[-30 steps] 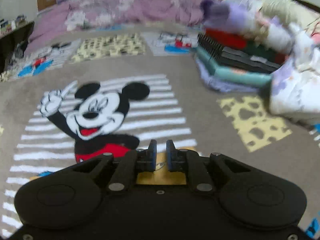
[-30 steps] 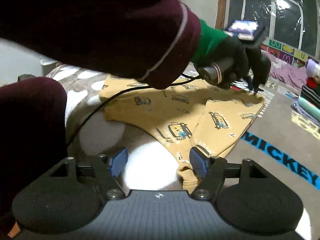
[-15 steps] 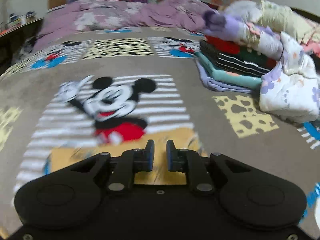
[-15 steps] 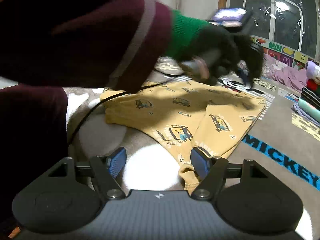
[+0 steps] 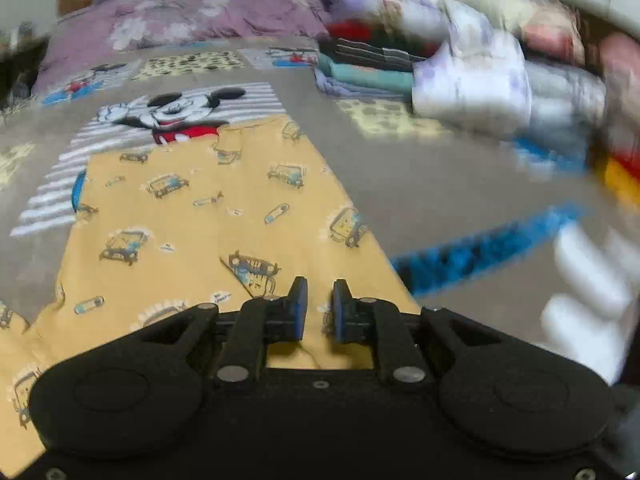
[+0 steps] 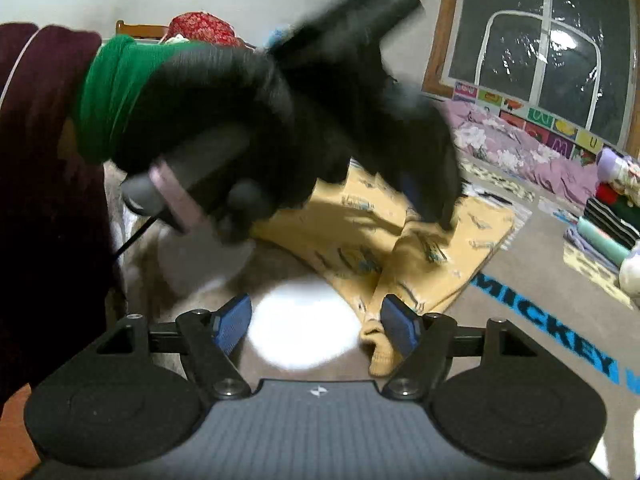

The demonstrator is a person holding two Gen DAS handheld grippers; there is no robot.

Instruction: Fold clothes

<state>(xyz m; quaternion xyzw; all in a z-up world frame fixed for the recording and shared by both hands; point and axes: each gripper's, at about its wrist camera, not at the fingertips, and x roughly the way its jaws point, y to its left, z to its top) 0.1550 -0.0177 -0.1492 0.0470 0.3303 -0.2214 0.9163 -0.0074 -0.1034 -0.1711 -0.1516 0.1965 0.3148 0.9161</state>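
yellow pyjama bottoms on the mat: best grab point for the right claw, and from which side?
Probably the leg cuff of the yellow pyjama bottoms, which lies bunched and raised off the mat just by the right claw. Its jaws are opening with nothing between them. Come in low from the near end, along the leg, so one finger slides under the hem.

Right side of left wrist view motion-blurred: folded clothes stack (image 5: pixel 372 68) and white bedding (image 5: pixel 472 84) smeared, patterns unreadable. Yellow garment (image 5: pixel 192 216) cut off at lower left edge, near end hidden behind gripper body. In right wrist view, gloved left hand (image 6: pixel 248 120) blurred, hiding garment's far portion (image 6: pixel 476 232). Left gripper tips lost in blur. Blanket lettering (image 6: pixel 540 320) cut off at right edge.
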